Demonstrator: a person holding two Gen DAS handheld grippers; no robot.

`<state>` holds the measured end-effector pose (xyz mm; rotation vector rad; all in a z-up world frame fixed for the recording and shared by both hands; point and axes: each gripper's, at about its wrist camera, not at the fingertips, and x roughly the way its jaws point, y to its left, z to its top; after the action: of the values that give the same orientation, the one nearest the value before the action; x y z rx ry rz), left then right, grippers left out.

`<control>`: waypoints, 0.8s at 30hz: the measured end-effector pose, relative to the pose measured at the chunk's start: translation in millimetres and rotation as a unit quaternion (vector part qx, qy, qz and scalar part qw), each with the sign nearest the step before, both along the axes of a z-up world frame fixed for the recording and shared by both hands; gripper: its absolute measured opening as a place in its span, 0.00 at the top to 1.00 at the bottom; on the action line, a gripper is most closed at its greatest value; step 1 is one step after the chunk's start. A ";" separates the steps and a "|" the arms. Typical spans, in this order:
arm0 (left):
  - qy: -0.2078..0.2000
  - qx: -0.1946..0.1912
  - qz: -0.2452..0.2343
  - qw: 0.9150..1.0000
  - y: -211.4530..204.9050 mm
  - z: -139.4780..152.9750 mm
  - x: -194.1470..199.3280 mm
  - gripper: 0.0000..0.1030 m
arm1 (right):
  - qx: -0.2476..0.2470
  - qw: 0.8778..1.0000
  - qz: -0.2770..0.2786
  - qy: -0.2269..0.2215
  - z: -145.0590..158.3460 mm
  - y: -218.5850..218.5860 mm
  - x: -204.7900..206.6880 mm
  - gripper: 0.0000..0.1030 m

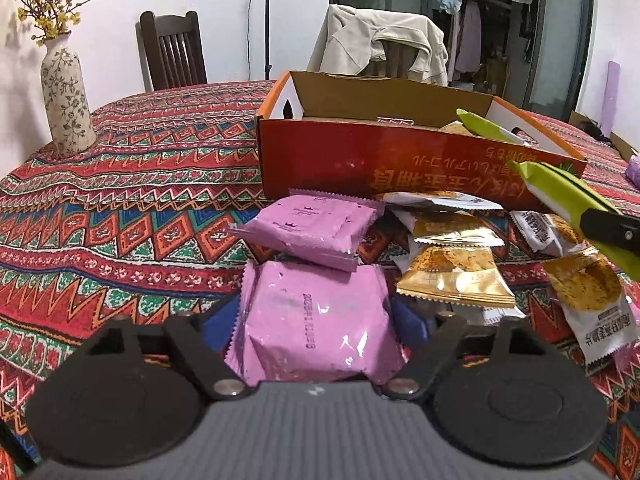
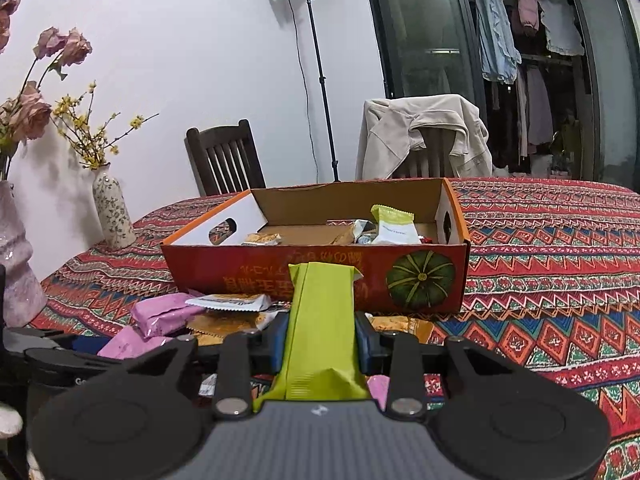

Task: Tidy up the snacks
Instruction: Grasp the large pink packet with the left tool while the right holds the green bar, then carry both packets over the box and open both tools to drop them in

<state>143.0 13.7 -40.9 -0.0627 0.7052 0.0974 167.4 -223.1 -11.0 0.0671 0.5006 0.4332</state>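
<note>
My left gripper is shut on a pink snack packet low over the table. A second pink packet lies just beyond it, beside gold and white snack packets. My right gripper is shut on a green snack packet and holds it in front of the orange cardboard box. That green packet also shows in the left wrist view at the right. The box holds several snacks, among them a green-and-white packet.
The table has a red patterned cloth. A flowered vase stands at the left, and also shows in the right wrist view. A pink vase is nearer. Two chairs stand behind, one draped with a beige jacket.
</note>
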 end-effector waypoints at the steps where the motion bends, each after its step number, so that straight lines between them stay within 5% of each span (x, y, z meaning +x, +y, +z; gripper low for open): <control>1: -0.001 0.000 0.000 1.000 0.5 0.3 -0.9 0.27 | 0.000 1.000 0.000 0.001 -0.3 -0.3 -0.8 0.68; 11: -0.019 -0.025 0.005 0.999 14.3 10.1 -21.7 0.29 | 0.000 1.000 -0.001 -0.009 5.8 -2.1 -14.6 0.68; 24: -0.113 -0.029 -0.008 0.993 9.2 66.6 -48.5 0.29 | 0.008 0.999 -0.004 -0.035 22.9 0.8 -30.4 0.68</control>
<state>94.5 22.9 25.7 -0.1227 0.4830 0.0538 137.0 -222.4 11.9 0.0683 0.4270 0.4301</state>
